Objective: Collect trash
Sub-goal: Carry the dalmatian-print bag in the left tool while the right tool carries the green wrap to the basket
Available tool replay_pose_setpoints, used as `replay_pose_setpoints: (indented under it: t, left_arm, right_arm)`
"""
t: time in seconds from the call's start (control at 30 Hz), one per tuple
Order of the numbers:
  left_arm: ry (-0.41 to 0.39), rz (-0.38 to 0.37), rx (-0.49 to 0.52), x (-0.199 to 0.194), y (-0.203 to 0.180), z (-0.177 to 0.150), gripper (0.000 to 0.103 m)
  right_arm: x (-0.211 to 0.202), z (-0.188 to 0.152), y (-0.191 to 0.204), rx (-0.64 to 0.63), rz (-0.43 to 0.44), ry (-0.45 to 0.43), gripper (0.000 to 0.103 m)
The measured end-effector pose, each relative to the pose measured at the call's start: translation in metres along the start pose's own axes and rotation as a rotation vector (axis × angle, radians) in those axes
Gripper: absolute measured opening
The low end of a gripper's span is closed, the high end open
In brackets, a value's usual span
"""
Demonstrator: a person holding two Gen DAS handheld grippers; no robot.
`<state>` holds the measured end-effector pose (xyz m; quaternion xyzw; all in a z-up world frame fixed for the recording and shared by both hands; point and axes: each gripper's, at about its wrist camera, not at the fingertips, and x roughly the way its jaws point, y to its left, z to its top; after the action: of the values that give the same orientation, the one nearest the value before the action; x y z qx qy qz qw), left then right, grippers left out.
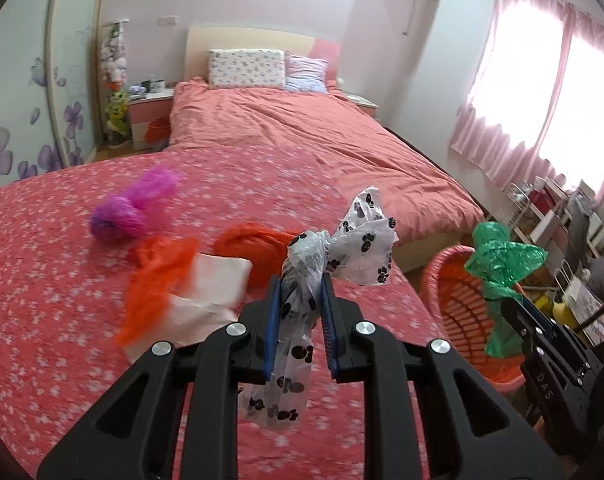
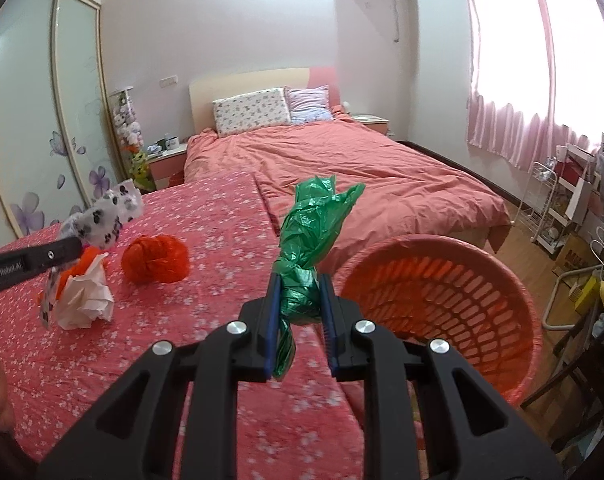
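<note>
My left gripper [image 1: 301, 284] is shut on a white plastic bag with black prints [image 1: 354, 240], held above the pink flowered cloth [image 1: 42, 280]. It also shows in the right wrist view [image 2: 102, 216]. My right gripper [image 2: 300, 284] is shut on a crumpled green plastic bag [image 2: 314, 220], held near the rim of the orange-pink basket [image 2: 514, 280]. In the left wrist view the green bag [image 1: 498, 260] hangs over the basket [image 1: 438, 276]. An orange bag [image 2: 156, 258], white crumpled paper [image 2: 86, 300] and a purple bag [image 1: 134, 204] lie on the cloth.
A bed with a pink cover [image 2: 362, 176] and pillows stands behind. A bedside table [image 1: 150, 112] is at the left, a wire rack and cluttered shelves [image 2: 562, 208] at the right under pink curtains. Sliding wardrobe doors [image 2: 22, 120] are far left.
</note>
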<state>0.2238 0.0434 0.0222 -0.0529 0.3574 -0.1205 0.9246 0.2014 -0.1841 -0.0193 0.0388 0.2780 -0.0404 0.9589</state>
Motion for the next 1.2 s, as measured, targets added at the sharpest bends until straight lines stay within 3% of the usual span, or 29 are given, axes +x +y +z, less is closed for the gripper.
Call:
replay_pose_setpoints:
  t: [0.67, 1.2]
  left_arm:
    - [0.076, -0.171, 0.089, 0.043, -0.099, -0.015, 0.019]
    - [0.145, -0.262, 0.147, 0.077, -0.164, -0.026, 0.019]
  right_arm:
    - [-0.005, -0.019, -0.094, 0.133, -0.127, -0.009, 0.020]
    - [0.009, -0.025, -0.140, 0.201, -0.180, 0.000, 0.020]
